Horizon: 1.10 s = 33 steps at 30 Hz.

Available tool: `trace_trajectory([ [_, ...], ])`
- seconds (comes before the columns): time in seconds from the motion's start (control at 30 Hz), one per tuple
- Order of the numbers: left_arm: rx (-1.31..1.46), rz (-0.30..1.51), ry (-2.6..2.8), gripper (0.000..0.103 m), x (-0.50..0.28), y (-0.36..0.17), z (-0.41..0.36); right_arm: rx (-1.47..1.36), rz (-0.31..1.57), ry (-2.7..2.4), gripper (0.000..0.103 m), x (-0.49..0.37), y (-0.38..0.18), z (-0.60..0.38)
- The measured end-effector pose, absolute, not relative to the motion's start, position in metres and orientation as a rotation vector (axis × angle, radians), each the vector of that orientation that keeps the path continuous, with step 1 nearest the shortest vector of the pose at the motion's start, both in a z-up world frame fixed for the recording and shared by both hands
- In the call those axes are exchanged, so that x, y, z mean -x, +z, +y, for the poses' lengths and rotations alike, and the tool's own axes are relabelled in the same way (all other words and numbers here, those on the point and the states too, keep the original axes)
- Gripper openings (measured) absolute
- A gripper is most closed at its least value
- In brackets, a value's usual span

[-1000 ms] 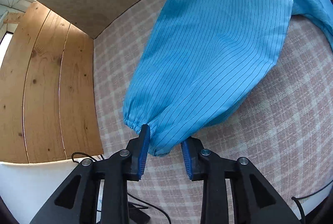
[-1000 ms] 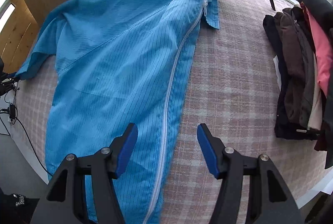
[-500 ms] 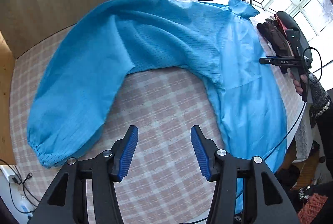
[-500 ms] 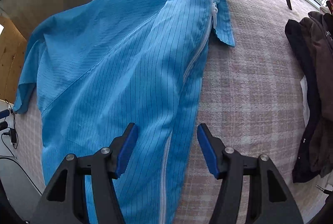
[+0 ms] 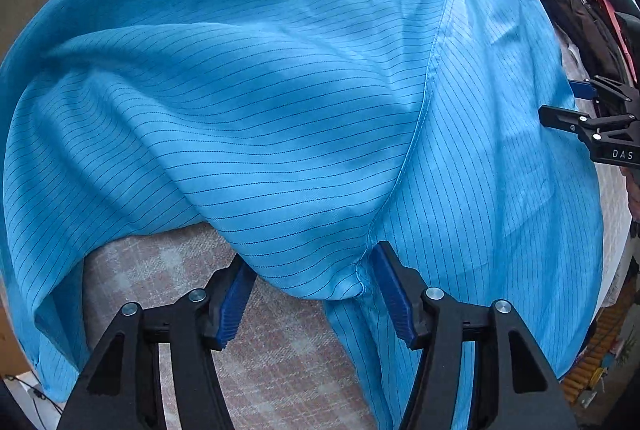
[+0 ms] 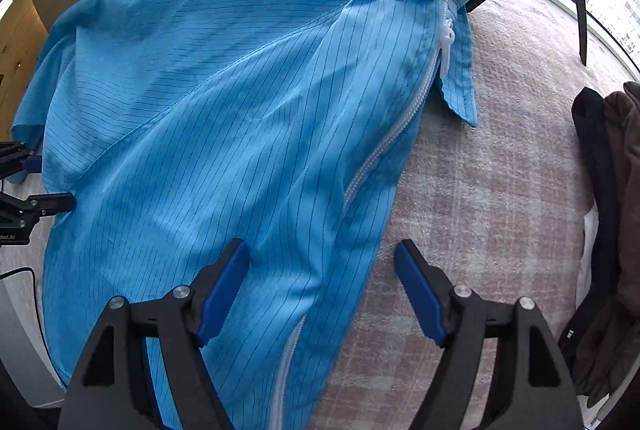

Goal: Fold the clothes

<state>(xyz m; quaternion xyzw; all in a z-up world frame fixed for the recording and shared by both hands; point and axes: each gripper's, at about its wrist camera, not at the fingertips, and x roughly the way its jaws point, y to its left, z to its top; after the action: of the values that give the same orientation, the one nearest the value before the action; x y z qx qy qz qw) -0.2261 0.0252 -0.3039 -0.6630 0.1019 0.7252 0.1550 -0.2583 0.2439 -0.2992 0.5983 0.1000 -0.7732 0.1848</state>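
Pink checked table (image 6: 500, 190) by window, blue striped jacket (image 6: 220, 130) spread flat across it, zipper up; dark clothes pile (image 6: 608, 210) far right. Left gripper (image 5: 316, 294) just opened, jaws apart around the armpit fold; right gripper (image 6: 320, 290) just widened, straddling the zipper hem. Grab stage; next, probably pinch both and fold over

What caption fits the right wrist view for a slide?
Open right gripper above a blue zip-up garment spread on a checked cloth.

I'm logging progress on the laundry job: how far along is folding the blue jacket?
Early stage. Done: the blue jacket lies spread on the checked cloth, zipper closed. In hand: the left gripper, jaws just opening, straddles the underarm fabric without pinching; the right gripper, also opening, hovers over the front hem. Left: every fold; the sleeve lies unfolded.
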Motion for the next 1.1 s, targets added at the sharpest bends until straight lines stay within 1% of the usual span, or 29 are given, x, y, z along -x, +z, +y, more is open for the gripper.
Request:
trace_trajectory([
  [0.03, 1.885, 0.321, 2.084, 0.054, 0.224, -0.304, 0.030, -1.668, 0.299, -2.172, 0.070, 0.257, -0.299, 0.241],
  [0.07, 1.865, 0.338, 2.081, 0.045, 0.222, -0.303, 0.035, -1.649, 0.322, -2.171, 0.064, 0.255, -0.297, 0.239],
  [0.1, 1.848, 0.337, 2.074, 0.033, 0.221, -0.301, 0.039, -1.630, 0.346, -2.171, 0.045, 0.254, -0.295, 0.236],
  [0.13, 1.832, 0.327, 2.072, 0.028, 0.220, -0.299, 0.042, -1.623, 0.310, -2.154, 0.020, 0.255, -0.293, 0.237],
  [0.17, 1.817, 0.306, 2.079, 0.017, 0.220, -0.297, 0.042, -1.629, 0.244, -2.122, 0.014, 0.257, -0.291, 0.239],
  [0.2, 1.801, 0.282, 2.084, 0.010, 0.221, -0.294, 0.041, -1.627, 0.224, -2.114, 0.011, 0.258, -0.290, 0.239],
  [0.3, 1.765, 0.175, 2.092, 0.006, 0.226, -0.282, 0.031, -1.591, 0.166, -2.116, 0.006, 0.260, -0.276, 0.241],
  [0.4, 1.698, 0.118, 2.135, 0.006, 0.229, -0.254, 0.020, -1.516, 0.121, -2.141, 0.005, 0.260, -0.249, 0.243],
  [0.5, 1.591, 0.108, 2.196, 0.006, 0.236, -0.215, 0.016, -1.420, 0.140, -2.194, 0.005, 0.263, -0.208, 0.241],
  [0.6, 1.503, 0.141, 2.261, 0.007, 0.256, -0.187, 0.012, -1.299, 0.316, -2.273, 0.005, 0.283, -0.178, 0.237],
  [0.67, 1.495, 0.182, 2.305, 0.007, 0.281, -0.182, 0.008, -1.274, 0.377, -2.311, 0.005, 0.301, -0.172, 0.232],
  [0.7, 1.494, 0.227, 2.327, 0.010, 0.291, -0.186, 0.009, -1.267, 0.398, -2.327, 0.006, 0.308, -0.170, 0.231],
  [0.73, 1.512, 0.251, 2.329, 0.012, 0.299, -0.194, 0.010, -1.269, 0.440, -2.337, 0.008, 0.323, -0.177, 0.229],
  [0.77, 1.550, 0.251, 2.308, 0.017, 0.304, -0.206, 0.009, -1.327, 0.492, -2.326, 0.011, 0.332, -0.187, 0.228],
  [0.8, 1.588, 0.251, 2.288, 0.019, 0.308, -0.218, 0.009, -1.386, 0.545, -2.314, 0.019, 0.340, -0.198, 0.226],
  [0.83, 1.627, 0.237, 2.262, 0.020, 0.309, -0.229, 0.006, -1.454, 0.543, -2.290, 0.020, 0.345, -0.207, 0.228],
  [0.9, 1.671, 0.219, 2.211, 0.023, 0.297, -0.236, -0.005, -1.484, 0.478, -2.251, 0.020, 0.338, -0.209, 0.244],
  [0.97, 1.664, 0.247, 2.192, 0.026, 0.273, -0.228, -0.019, -1.474, 0.441, -2.240, 0.029, 0.321, -0.200, 0.263],
  [1.0, 1.659, 0.271, 2.190, 0.027, 0.259, -0.221, -0.027, -1.473, 0.433, -2.249, 0.035, 0.306, -0.190, 0.277],
  [1.03, 1.648, 0.284, 2.185, 0.027, 0.243, -0.212, -0.036, -1.471, 0.424, -2.259, 0.035, 0.291, -0.179, 0.291],
  [1.1, 1.617, 0.292, 2.169, 0.037, 0.203, -0.191, -0.055, -1.460, 0.303, -2.247, 0.038, 0.251, -0.157, 0.320],
])
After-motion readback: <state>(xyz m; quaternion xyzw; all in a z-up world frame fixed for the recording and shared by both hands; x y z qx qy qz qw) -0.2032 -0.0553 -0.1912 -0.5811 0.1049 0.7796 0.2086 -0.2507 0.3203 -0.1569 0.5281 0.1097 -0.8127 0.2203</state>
